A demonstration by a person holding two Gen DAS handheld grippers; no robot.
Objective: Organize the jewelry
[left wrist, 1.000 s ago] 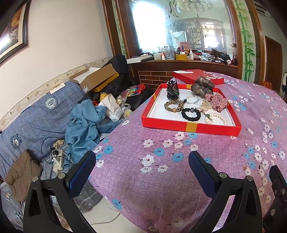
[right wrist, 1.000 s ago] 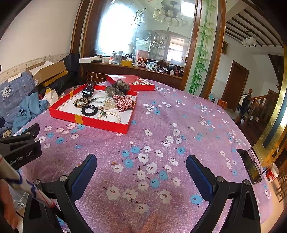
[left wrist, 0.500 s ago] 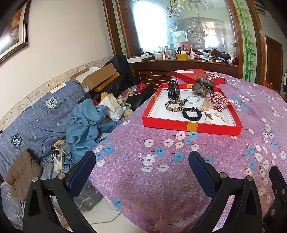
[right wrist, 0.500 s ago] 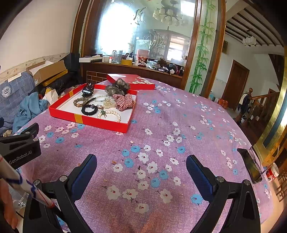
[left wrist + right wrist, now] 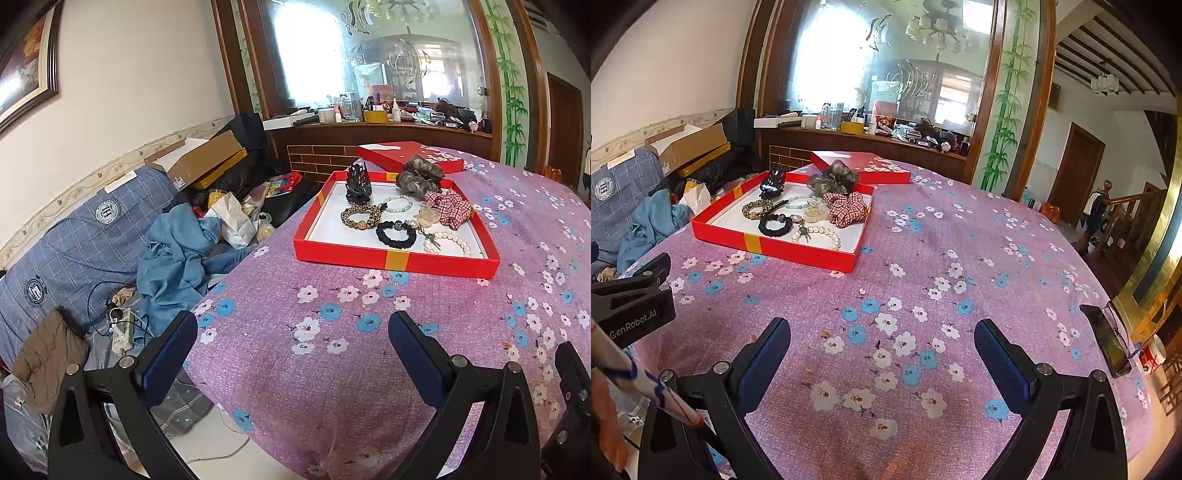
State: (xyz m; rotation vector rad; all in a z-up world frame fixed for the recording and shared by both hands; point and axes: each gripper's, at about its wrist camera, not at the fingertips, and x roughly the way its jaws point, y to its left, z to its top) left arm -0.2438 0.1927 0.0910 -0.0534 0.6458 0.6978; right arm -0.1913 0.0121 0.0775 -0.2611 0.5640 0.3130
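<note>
Floral purple tablecloth (image 5: 923, 258), arched mirror (image 5: 886, 74), blue sofa (image 5: 74, 240)

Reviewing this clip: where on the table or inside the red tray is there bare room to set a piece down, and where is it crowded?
Free: the floral tablecloth between the red tray and the phone, and the tray's white floor along its left wall. Crowded: the tray's right half, where the black bracelet, pearl bracelet, plaid scrunchie and grey scrunchie cluster.

A purple tablecloth (image 5: 960, 229) carries white and blue flowers. The red tray (image 5: 399, 260), white inside, has a yellow band. At its 2 o'clock corner lies a red-and-white checked scrunchie (image 5: 448, 207); centrally, a black bracelet (image 5: 396, 233).
</note>
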